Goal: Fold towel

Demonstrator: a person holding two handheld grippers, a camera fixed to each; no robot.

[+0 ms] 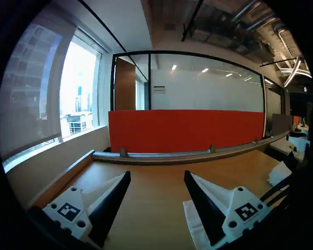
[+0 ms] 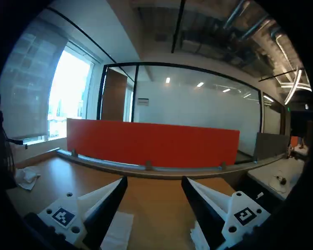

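White flat towel point(image 1: 194, 223) lies before the red partition panel point(image 1: 185, 131) under the empty, wide-open left gripper point(image 1: 156, 172) and right gripper point(image 2: 154, 178), with a crumpled white cloth point(image 2: 26, 177) nearer that panel.

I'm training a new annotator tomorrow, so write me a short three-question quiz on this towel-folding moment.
1. True or false: the left gripper is shut on the towel.
2. Multiple choice: the divider panel behind the desk is A) blue, B) orange-red, C) green.
3. Fill in: in the right gripper view, the crumpled white cloth lies toward the picture's ____ side, away from the right gripper.

Key
1. False: its fingers stand apart, holding nothing.
2. B.
3. Left.
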